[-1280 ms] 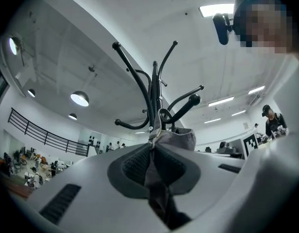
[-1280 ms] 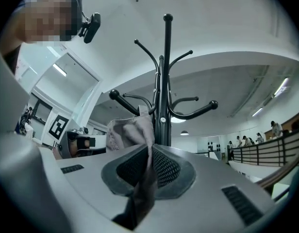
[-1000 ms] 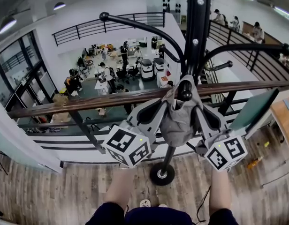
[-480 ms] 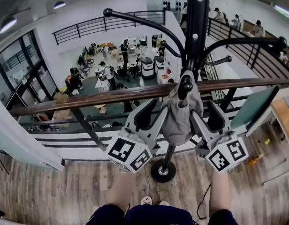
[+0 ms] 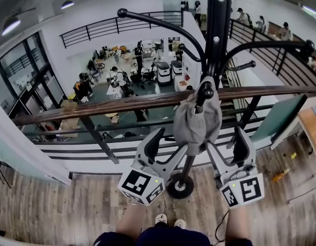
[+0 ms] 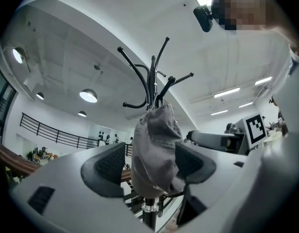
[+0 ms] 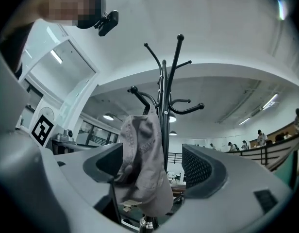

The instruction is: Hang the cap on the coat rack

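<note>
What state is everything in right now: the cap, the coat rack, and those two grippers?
Cap: hanging limp from a rack hook, held by neither gripper.
Coat rack: upright, one hook holding the cap.
Left gripper: jaws opening, clear of the cap.
Right gripper: jaws opening, clear of the cap.

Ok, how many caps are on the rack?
1. A grey cap hangs from a low hook on the rack, on the person's side. The other hooks in view are bare; some may be hidden behind it.
</note>
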Tool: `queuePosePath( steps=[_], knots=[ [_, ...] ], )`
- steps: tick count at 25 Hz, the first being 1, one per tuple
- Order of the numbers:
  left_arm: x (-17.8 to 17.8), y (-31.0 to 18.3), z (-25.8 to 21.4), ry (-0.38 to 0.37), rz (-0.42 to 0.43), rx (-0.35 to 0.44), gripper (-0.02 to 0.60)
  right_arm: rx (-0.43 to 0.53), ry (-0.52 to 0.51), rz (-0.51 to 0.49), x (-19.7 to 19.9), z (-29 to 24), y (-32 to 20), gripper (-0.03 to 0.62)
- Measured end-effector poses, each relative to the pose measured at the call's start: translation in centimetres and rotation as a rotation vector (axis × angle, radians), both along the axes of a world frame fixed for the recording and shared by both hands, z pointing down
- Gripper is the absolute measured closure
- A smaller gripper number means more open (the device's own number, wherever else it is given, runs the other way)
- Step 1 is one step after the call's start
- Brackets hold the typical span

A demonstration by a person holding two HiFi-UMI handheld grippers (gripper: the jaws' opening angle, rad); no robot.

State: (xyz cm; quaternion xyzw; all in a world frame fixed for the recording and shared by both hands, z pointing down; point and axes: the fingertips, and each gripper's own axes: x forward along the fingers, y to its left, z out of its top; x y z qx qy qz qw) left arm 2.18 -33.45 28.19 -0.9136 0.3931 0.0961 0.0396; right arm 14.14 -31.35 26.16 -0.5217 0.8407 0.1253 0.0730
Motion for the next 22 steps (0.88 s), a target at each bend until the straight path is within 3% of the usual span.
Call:
queuePosePath(
  steps=[9, 17, 22],
  knots=[
    [-1.4, 2.1, 6.9, -0.039, -0.052, -0.098, 0.272, -0.118, 0.039, 0.092, 1.4, 6.7, 1.9, 0.241],
    [-0.8, 4.4, 14.7, -0.073, -0.009, -0.239, 0.272, -0.232, -0.002, 0.161, 2.3, 14.5, 3.7, 0.264],
    [-1.6, 5.5, 18.5, -0.038, -0.043, -0.327, 0.272, -0.359, 0.021, 0.176, 2.1, 19.6, 4.7, 0.266]
  ],
)
